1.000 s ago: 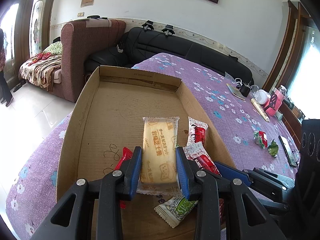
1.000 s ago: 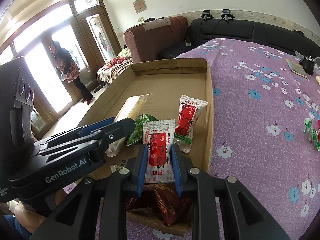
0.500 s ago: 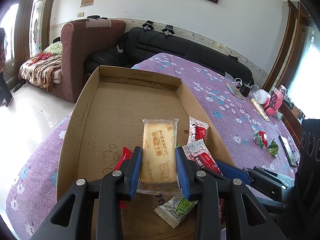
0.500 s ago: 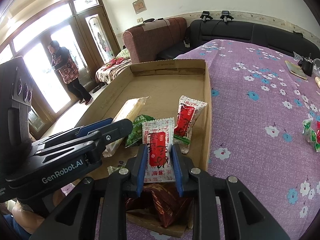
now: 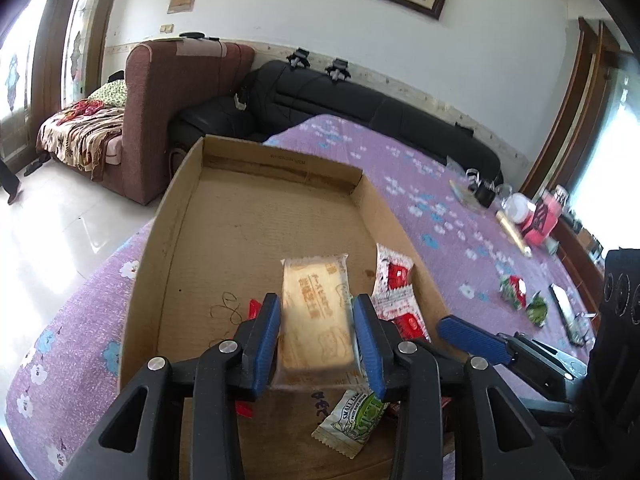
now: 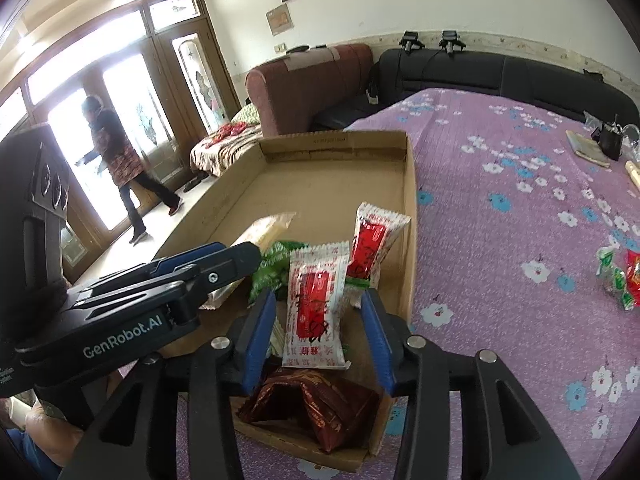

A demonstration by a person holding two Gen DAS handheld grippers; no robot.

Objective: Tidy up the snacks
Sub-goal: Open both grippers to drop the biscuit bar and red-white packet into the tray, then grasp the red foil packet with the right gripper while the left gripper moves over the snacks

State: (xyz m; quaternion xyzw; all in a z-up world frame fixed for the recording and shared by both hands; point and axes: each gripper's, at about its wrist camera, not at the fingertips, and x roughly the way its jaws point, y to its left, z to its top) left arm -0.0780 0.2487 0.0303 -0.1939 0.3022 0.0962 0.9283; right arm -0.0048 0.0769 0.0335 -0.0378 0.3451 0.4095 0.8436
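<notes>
An open cardboard box (image 5: 176, 208) (image 6: 410, 200) lies on the purple flowered tablecloth. My left gripper (image 5: 318, 332) (image 6: 224, 260) hangs over it. Its jaws are opening, and the yellow biscuit packet (image 5: 316, 312) is blurred as it slips down between the pads. My right gripper (image 6: 318, 336) (image 5: 472, 338) is opening too. A red-and-white snack packet (image 6: 316, 304) (image 5: 400, 312) stands between its pads with a gap on each side. In the box also lie a second red-and-white packet (image 6: 372, 244), a green packet (image 5: 352, 416) and a dark red packet (image 6: 320, 404).
Loose red and green snacks (image 6: 618, 280) (image 5: 516, 290) lie on the cloth to the right of the box. Small items crowd the table's far right (image 5: 532, 216). Sofas (image 5: 360, 100) stand behind the table. A person (image 6: 116, 160) walks by the glass doors.
Both grippers' jaws have spread. The red-and-white packet now stands free between the right pads. The biscuit packet has slid lower between the left pads. Neither hand has shifted.
</notes>
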